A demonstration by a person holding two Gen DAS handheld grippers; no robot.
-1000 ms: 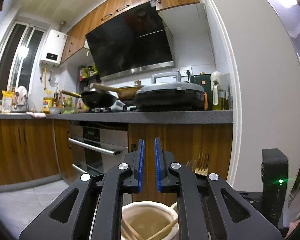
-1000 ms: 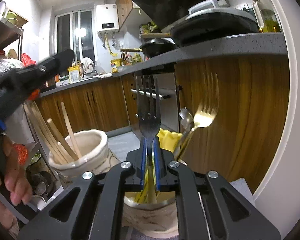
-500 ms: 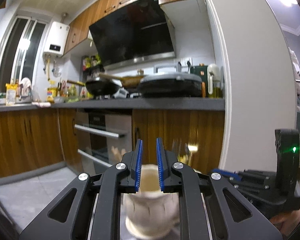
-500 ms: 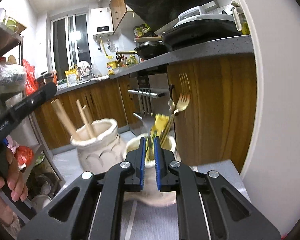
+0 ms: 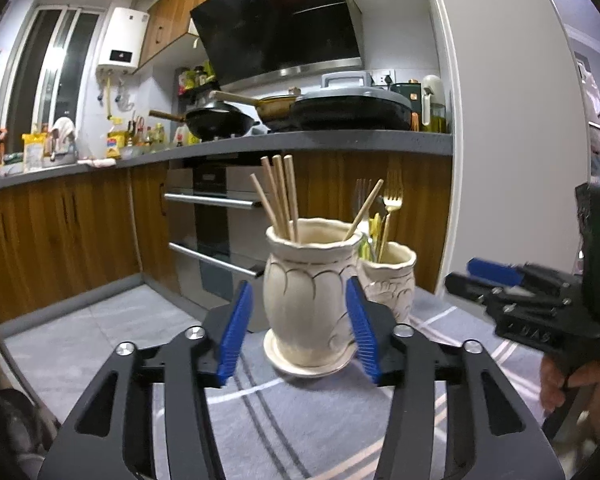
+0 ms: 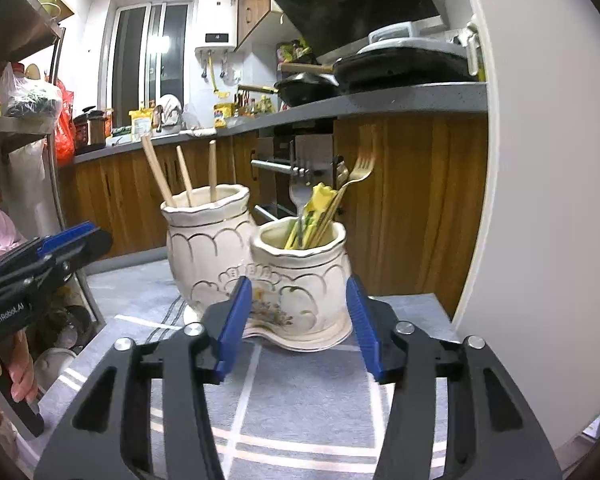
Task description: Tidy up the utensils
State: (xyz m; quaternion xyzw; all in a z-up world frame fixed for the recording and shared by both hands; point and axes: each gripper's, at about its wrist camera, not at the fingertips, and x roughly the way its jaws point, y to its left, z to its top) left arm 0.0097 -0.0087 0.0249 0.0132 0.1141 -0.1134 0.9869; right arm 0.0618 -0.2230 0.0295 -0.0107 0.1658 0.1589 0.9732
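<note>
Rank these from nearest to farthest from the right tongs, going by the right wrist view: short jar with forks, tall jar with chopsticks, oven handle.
1. Short jar with forks: right in front of the open right tongs.
2. Tall jar with chopsticks: behind it, to the left.
3. Oven handle: far back, under the counter.

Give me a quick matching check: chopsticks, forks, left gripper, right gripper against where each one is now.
Things:
1. chopsticks
2. forks
3. left gripper
4. right gripper

Places:
A. jaws open either side of the short jar
B. standing in the tall jar
C. jaws open either side of the tall jar
D. standing in the short jar

Pairs: 1-B, 2-D, 3-C, 4-A
</note>
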